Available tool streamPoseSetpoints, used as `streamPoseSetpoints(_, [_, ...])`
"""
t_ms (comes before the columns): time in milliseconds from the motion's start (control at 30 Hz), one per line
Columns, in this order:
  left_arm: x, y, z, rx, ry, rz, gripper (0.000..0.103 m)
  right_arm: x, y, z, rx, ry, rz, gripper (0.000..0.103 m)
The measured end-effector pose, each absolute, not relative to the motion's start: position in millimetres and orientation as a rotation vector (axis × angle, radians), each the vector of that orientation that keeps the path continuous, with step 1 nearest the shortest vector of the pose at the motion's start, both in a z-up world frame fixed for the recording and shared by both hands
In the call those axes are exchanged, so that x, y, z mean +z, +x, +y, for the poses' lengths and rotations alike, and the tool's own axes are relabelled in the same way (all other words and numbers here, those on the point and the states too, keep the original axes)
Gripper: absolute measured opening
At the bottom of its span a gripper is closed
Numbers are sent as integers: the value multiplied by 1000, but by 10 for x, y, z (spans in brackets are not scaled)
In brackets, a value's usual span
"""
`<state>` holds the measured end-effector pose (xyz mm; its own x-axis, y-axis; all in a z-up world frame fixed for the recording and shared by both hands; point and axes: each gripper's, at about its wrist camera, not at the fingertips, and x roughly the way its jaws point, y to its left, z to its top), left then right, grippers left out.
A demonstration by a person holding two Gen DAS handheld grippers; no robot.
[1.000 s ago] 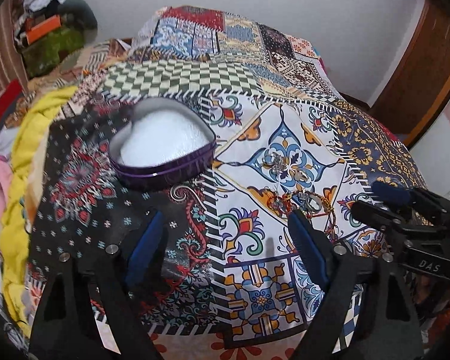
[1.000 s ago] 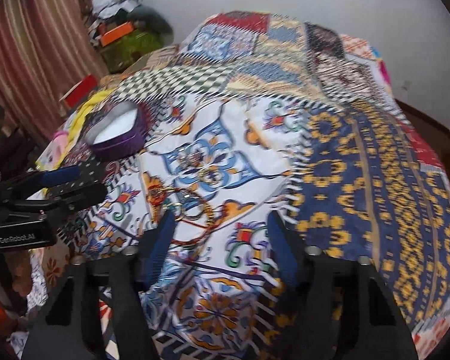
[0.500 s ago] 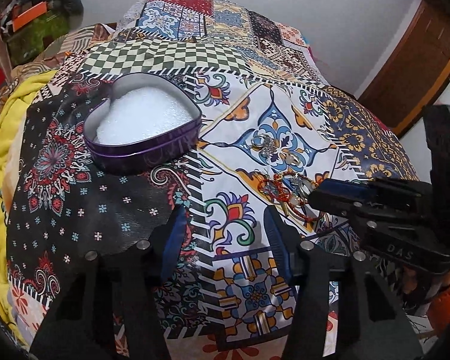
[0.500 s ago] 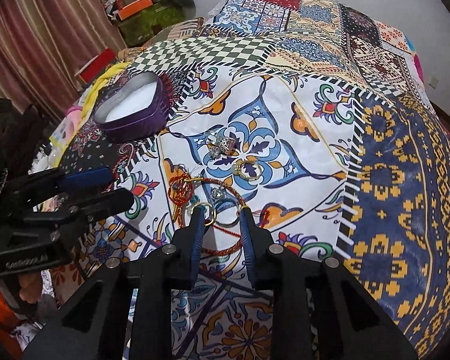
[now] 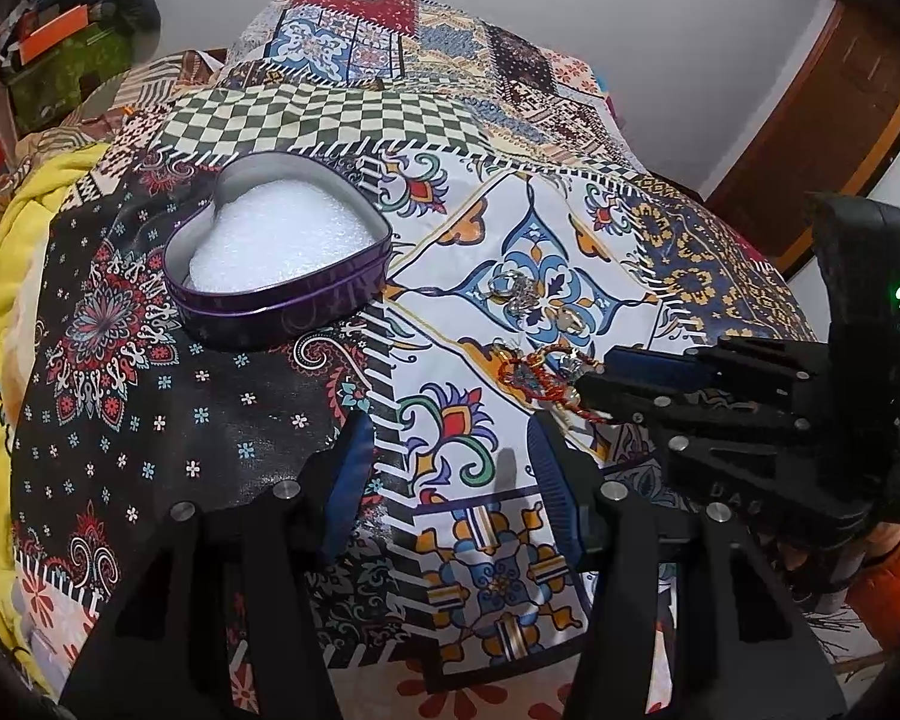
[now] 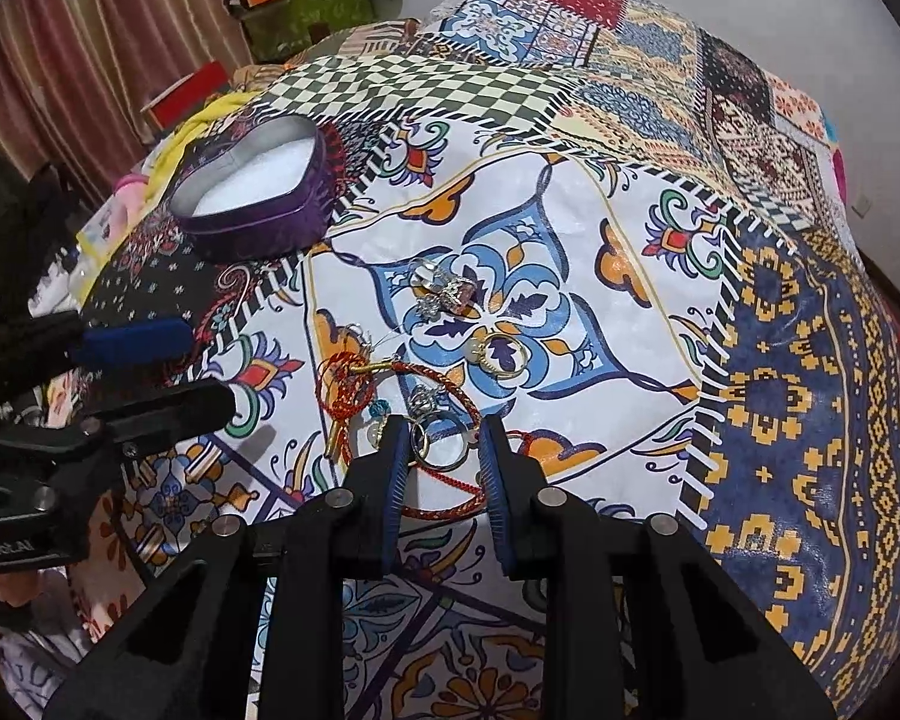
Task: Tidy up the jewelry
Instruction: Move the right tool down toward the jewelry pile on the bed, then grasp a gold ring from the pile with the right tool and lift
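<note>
Between the right gripper's parted fingers lies a silver ring, apparently ungrasped; left gripper, released, hovers farther off, nearer the heart-shaped tin.

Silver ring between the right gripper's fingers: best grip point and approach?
Pinch the silver ring across its band, on the plain sides away from the stone setting at its far end. It looks to lie flat on the bedspread over the red cord bracelet, so come from above, steeply. The right gripper, open, already straddles it. The cord may get caught too.
</note>
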<state>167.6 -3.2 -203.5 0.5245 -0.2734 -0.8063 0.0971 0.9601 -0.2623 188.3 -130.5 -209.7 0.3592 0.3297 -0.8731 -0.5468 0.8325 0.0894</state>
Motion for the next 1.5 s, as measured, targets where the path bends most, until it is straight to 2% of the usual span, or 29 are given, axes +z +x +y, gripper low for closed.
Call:
streamPoseSetpoints(33, [-2015, 1667, -40, -223, -188, 990, 52, -2108, 1864, -1282, 591, -231, 1080, 5])
streamPoseSetpoints(267, [-1917, 1613, -103, -221, -153, 971, 52, -2087, 1796, -1373, 589, -179, 1087, 5])
streamPoseSetpoints(567, [-1863, 1616, -249, -245, -136, 974, 51, -1791, 1704, -1635, 548, -108, 991, 5])
streamPoseSetpoints(733, [-1837, 1753, -420, -292, -113, 981, 30, -1704, 1691, -1821, 518, -62, 950, 5])
streamPoseSetpoints(833, [-1862, 1844, -543, -337, -102, 1000, 21, -1681, 1675, -1896, 506, -45, 934, 5])
streamPoseSetpoints(1500, [-2265, 2195, -1032, -325, 99, 1072, 21, -1825, 1715, -2154, 524, 46, 936, 6])
